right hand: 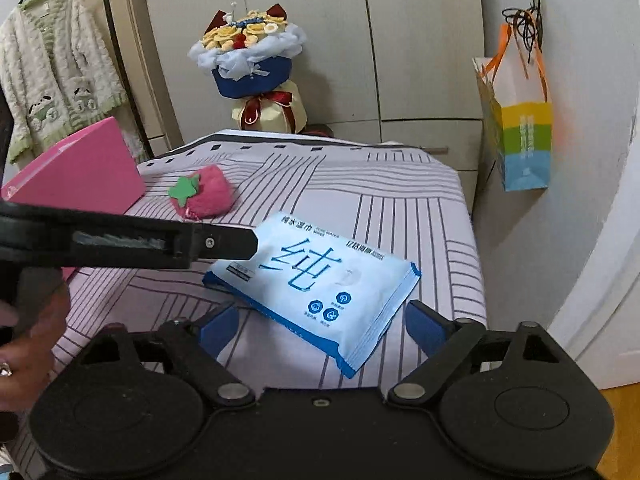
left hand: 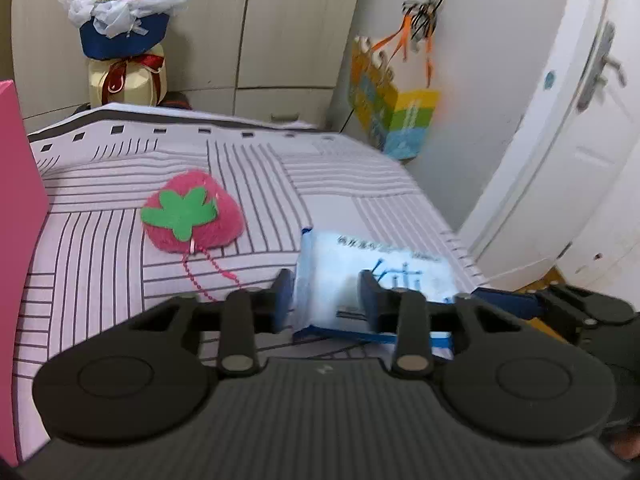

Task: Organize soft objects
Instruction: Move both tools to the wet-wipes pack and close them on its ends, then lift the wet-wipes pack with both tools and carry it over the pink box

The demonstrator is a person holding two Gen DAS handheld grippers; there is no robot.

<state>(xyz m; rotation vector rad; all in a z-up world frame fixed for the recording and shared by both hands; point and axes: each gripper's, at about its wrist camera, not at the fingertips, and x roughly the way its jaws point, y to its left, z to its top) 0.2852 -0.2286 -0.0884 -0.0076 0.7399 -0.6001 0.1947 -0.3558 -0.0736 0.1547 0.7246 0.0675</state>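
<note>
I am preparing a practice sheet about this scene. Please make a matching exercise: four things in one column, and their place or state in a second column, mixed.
Things:
1. wipes pack
2. strawberry plush
3. striped paper bag
4. pink box

Places:
a. hangs on the wall, right
b. at the bed's left edge
c. lies flat in front of the right tool
d. on the bed beside the pink box

Pairs: 1-c, 2-d, 3-a, 4-b

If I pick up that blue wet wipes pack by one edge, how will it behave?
The wet wipes pack looks like a soft pouch, so it will probably sag from one edge. Its glossy film may be slippery. It lies flat on the striped bedcover, so rolling seems unlikely.
</note>
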